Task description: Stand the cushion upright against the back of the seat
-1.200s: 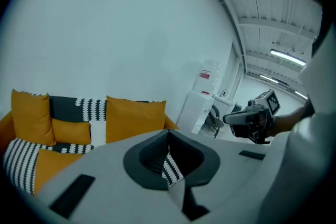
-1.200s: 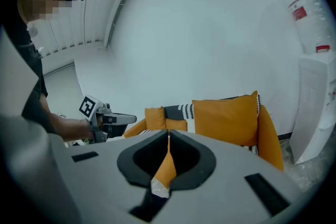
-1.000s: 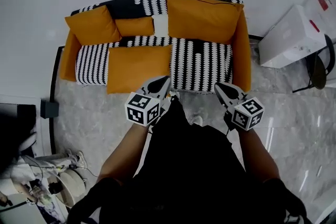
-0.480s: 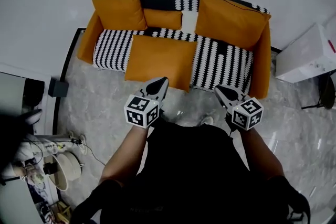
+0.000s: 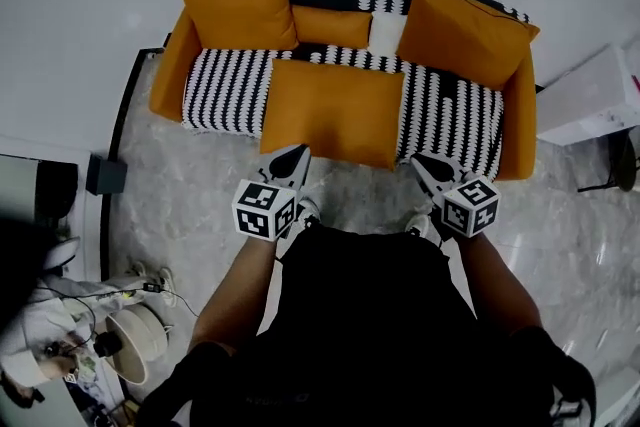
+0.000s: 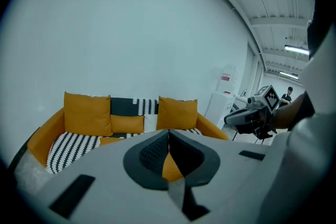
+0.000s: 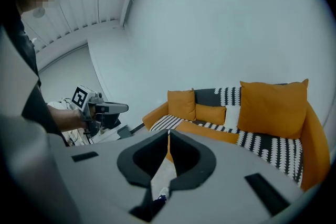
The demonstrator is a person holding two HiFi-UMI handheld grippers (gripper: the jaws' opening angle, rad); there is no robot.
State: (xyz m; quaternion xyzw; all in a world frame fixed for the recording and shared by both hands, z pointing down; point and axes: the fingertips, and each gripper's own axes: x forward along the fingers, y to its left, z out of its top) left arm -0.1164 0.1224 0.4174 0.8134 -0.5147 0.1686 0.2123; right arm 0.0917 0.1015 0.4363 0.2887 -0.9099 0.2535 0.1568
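Cushion (image 5: 335, 110) lies flat on the sofa (image 5: 225, 90) seat, middle, at the front edge. Three other cushions (image 5: 238, 10) stand against the back. Left gripper (image 5: 297, 154) and right gripper (image 5: 421, 161) are both over the floor, off the sofa's front edge. Jaws on both are together, nothing between them.

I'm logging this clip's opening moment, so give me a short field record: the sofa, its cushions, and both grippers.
sofa: orange-armed sofa with black-and-white striped seat
target: large orange rectangular cushion, lying flat on the seat's front
upright: left orange cushion and right orange cushion, against the backrest
left gripper: shut, empty, short of the sofa
right gripper: shut, empty, short of the sofa
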